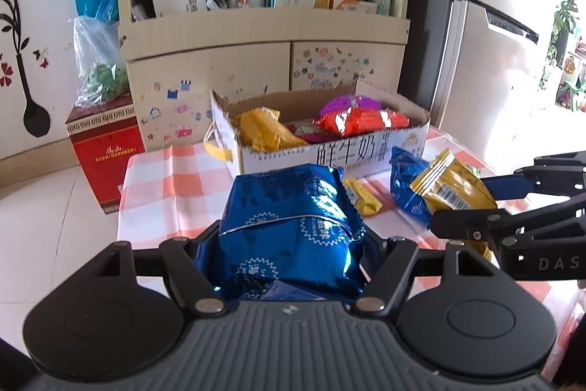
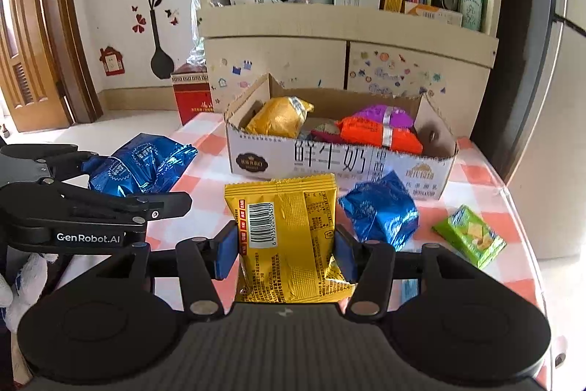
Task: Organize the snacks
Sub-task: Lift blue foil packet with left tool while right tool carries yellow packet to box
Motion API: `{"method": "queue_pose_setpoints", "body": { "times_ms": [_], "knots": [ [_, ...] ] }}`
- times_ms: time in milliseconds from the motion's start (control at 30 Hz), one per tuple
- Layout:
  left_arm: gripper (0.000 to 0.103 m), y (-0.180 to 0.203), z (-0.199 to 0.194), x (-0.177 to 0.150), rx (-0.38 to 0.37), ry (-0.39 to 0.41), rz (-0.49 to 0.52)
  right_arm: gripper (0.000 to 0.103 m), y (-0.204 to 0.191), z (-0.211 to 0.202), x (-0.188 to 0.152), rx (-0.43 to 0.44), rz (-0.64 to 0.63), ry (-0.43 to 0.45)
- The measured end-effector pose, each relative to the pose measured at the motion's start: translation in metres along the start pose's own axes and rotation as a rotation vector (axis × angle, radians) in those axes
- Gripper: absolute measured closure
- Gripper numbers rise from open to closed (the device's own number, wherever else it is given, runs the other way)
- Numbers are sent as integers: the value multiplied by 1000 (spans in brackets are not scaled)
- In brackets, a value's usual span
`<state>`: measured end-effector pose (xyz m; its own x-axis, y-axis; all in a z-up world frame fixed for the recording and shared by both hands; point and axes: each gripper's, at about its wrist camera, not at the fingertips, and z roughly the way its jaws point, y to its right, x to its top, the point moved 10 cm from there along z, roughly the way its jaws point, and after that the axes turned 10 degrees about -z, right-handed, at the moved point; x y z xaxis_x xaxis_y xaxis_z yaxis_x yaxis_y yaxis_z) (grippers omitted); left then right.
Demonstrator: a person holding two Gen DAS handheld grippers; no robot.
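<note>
The left gripper [image 1: 289,244] clamps a big blue bag [image 1: 293,226], its fingers apparently hidden behind the foil; the right gripper [image 2: 285,244] pinches a yellow packet [image 2: 289,237], both raised above the tabletop [image 2: 483,178] before the cardboard box [image 2: 329,163].

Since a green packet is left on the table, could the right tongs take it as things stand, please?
Probably not yet: the right tongs are shut on a yellow snack packet. The green packet lies uncovered on the checked tablecloth, so its approach looks free.
</note>
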<state>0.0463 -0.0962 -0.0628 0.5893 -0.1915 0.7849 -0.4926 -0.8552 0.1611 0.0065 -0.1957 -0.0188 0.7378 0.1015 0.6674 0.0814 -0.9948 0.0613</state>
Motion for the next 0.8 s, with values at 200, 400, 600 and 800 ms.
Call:
{"method": "queue_pose_setpoints", "body": {
  "times_ms": [200,400,600,800],
  "knots": [
    [31,5,4,23,-20,24,4,43,14,-4,21,-7,-3,46],
    [31,5,18,56,-31,47,-12,43,46,-1,41,-39,20,78],
    [31,15,43,88,-44,65,7,43,73,10,58,-74,54,107],
    [30,21,73,117,-53,73,1,42,93,27,78,-84,60,131]
  ]
}}
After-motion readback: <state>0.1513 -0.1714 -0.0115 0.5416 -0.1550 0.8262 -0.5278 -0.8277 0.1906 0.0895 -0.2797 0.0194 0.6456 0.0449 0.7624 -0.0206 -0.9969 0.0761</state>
